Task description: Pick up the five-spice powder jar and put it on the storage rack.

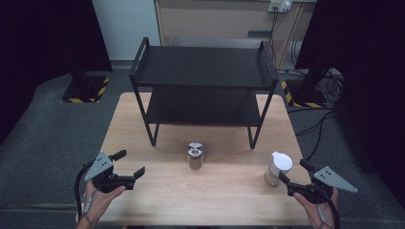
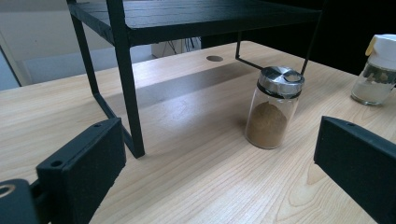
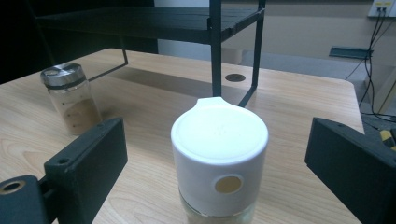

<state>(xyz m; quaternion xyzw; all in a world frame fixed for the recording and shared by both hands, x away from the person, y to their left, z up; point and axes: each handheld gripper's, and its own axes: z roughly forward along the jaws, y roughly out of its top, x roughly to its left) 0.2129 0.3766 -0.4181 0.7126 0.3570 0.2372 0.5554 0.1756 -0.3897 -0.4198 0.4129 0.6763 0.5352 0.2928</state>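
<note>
A glass spice jar with a silver lid (image 1: 195,155) (image 2: 274,114) (image 3: 71,99), half full of brown powder, stands upright near the table's middle, just in front of the black two-tier rack (image 1: 205,71). A second jar with a white cap (image 1: 277,168) (image 3: 219,154) (image 2: 379,70) stands upright at the right. My left gripper (image 1: 130,164) (image 2: 219,172) is open near the table's front left, apart from the silver-lid jar and aimed toward it. My right gripper (image 1: 295,172) (image 3: 217,172) is open, its jaws on either side of the white-cap jar without touching it.
The rack has two shelves with nothing on them and thin legs (image 2: 126,79) on the wooden table (image 1: 157,191). A round cable hole (image 3: 235,77) sits in the tabletop under the rack. Dark grey floor surrounds the table; cables (image 1: 315,124) lie at the right.
</note>
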